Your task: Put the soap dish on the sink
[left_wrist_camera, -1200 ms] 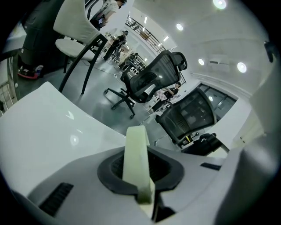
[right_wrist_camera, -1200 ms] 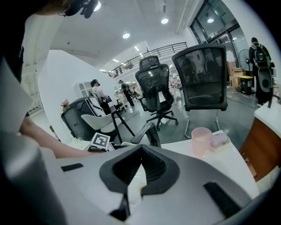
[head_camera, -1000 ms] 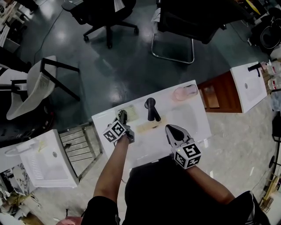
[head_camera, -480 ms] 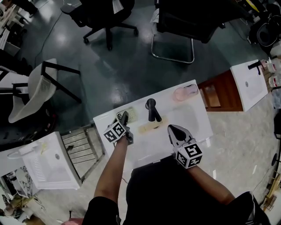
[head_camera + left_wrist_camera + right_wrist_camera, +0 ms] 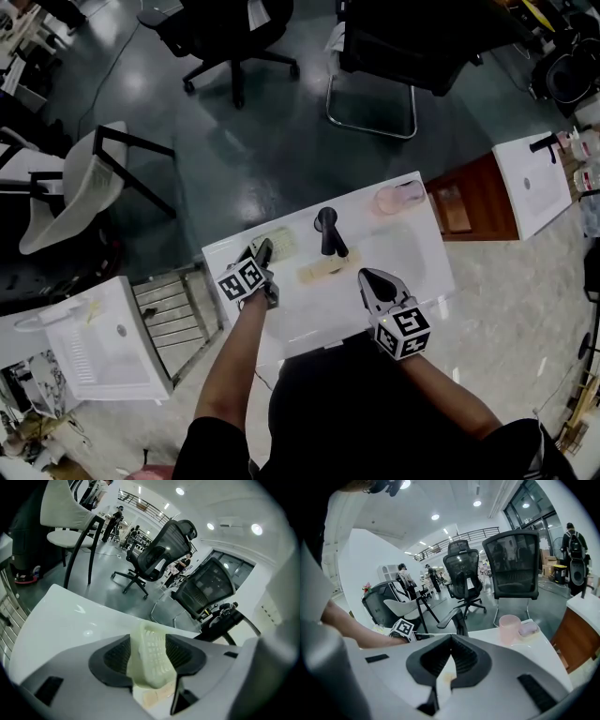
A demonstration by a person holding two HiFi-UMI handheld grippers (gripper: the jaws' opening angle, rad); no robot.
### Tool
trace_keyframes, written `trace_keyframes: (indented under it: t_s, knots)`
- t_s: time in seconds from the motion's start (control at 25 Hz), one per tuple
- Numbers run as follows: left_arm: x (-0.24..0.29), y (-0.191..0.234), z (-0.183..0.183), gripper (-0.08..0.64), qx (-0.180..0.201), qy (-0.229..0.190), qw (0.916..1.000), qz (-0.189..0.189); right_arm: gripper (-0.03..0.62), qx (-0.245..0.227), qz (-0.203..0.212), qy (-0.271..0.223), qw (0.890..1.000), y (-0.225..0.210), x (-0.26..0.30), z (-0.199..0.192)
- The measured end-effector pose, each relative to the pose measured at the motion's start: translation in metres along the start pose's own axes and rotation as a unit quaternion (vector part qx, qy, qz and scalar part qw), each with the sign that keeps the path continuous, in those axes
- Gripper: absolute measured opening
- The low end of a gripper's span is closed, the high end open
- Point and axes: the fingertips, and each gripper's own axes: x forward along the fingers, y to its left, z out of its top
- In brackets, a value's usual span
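L gripper [image 5: 263, 252] at far-left of sink [image 5: 412, 255], jaws wide apart & just been opening. Soap dish [image 5: 151, 656] sits between the pads, no longer pinched, tilted. Head view puts it on the sink's top, left of black faucet [image 5: 328, 232]. Dish is pale green lattice w/ only its own grid showing. Beige bar-like piece [image 5: 323, 272] lies on the sink just in front of the faucet, partly under the dish's near end in L gripper view. R gripper [image 5: 366, 277] over sink's near-right part, fingers together, only white sink behind them. Far-right corner: pink cup [image 5: 509, 627], inside can't tell, and just beside it a small tray w/ lilac soap [image 5: 528, 628] on it
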Motion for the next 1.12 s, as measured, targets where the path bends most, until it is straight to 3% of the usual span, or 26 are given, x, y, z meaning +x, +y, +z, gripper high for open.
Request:
trace_keyframes:
  t_s: [0.64, 1.12]
  knots:
    - [-0.034, 0.012, 0.0, 0.21, 0.009, -0.016, 0.9998, -0.004, -0.002, -0.012, 0.007, -0.006, 1.0, 0.023, -0.015, -0.011]
    - [-0.096, 0.009, -0.012, 0.21, 0.014, -0.041, 0.9989, -0.02, -0.002, -0.029, 0.012, -0.023, 0.999, 0.058, -0.04, -0.022]
